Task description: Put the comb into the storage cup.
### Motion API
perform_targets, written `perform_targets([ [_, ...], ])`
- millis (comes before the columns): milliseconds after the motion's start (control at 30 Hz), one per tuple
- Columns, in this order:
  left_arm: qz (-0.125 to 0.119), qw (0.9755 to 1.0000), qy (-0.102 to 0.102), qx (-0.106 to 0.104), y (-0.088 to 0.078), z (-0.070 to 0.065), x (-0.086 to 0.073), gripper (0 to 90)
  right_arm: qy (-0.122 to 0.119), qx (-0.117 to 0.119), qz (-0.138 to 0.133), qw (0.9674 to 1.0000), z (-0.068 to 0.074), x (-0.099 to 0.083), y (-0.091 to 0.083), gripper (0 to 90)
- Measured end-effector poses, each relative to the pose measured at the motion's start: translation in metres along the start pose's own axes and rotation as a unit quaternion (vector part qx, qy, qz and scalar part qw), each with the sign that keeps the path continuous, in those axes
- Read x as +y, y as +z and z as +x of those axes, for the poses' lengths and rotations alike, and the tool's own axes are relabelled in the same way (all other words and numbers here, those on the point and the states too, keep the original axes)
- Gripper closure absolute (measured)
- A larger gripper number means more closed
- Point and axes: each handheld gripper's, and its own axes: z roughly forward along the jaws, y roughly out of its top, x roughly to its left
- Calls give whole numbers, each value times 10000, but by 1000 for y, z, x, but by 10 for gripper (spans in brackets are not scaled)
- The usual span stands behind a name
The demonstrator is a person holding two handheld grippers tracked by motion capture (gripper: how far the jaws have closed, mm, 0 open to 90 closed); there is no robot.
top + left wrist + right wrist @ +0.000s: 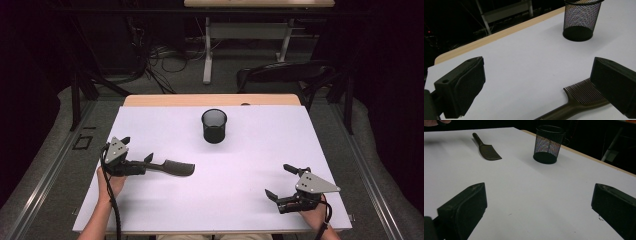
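Observation:
A dark comb (172, 167) lies flat on the white table (260, 150), left of centre, teeth end toward the middle. My left gripper (137, 149) stands open at the comb's handle end. In the left gripper view the comb (579, 97) rests on the table with its toothed end partly behind the right-hand jaw, and the gripper (537, 75) holds nothing. A black mesh cup (214, 126) stands upright at the far centre and looks empty. My right gripper (278, 180) is open near the front right, over bare table. It faces the comb (486, 150) and the cup (547, 145).
The table's wooden far edge (210, 100) shows beyond the white sheet. A dark chair (285, 75) and a desk frame (245, 35) with cables stand on the floor behind. Bare white surface stretches between the two grippers.

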Motion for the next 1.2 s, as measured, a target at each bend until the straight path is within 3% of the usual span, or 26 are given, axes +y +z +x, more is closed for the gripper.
perform_targets([
  [267, 155, 9996, 34, 215, 7, 8, 2, 16, -32, -8, 44, 10000, 0, 1, -1, 0],
  [333, 205, 9993, 15, 326, 9, 10, 1, 68, -38, 3, 45, 10000, 0, 0, 1, 0],
  [433, 288, 9987, 8, 421, 10, 10, 0, 197, -36, 3, 58, 10000, 0, 0, 1, 0],
  [567, 439, 9983, 27, 383, 11, 10, -2, 416, -38, 16, 43, 10000, 1, 0, 0, 0],
  [600, 599, 9974, 40, 408, 13, 10, -3, 481, -43, 18, 53, 10000, 0, 1, 0, 0],
  [700, 779, 9964, 9, 332, 16, 11, -7, 663, -44, 16, 33, 10000, 0, 1, 1, 0],
  [767, 820, 9961, -15, 314, 17, 11, -8, 710, -50, 20, 47, 10000, 0, 1, 1, 0],
  [800, 874, 9957, -18, 299, 18, 12, -9, 821, -37, 21, 49, 10000, 0, 1, 1, 0],
  [833, 917, 9953, -23, 296, 19, 12, -10, 821, -37, 21, 49, 10000, 0, 1, 1, 0],
  [867, 956, 9950, -30, 293, 19, 12, -11, 900, -47, 20, 47, 10000, 0, 0, 1, 0],
  [1133, 1245, 9916, -8, 353, 24, 12, -14, 900, -30, -14, 57, 10000, 1, 0, -3, 0],
  [1200, 1412, 9894, -28, 348, 27, 13, -17, 900, -32, -10, 65, 10000, 1, 0, -2, 0],
])
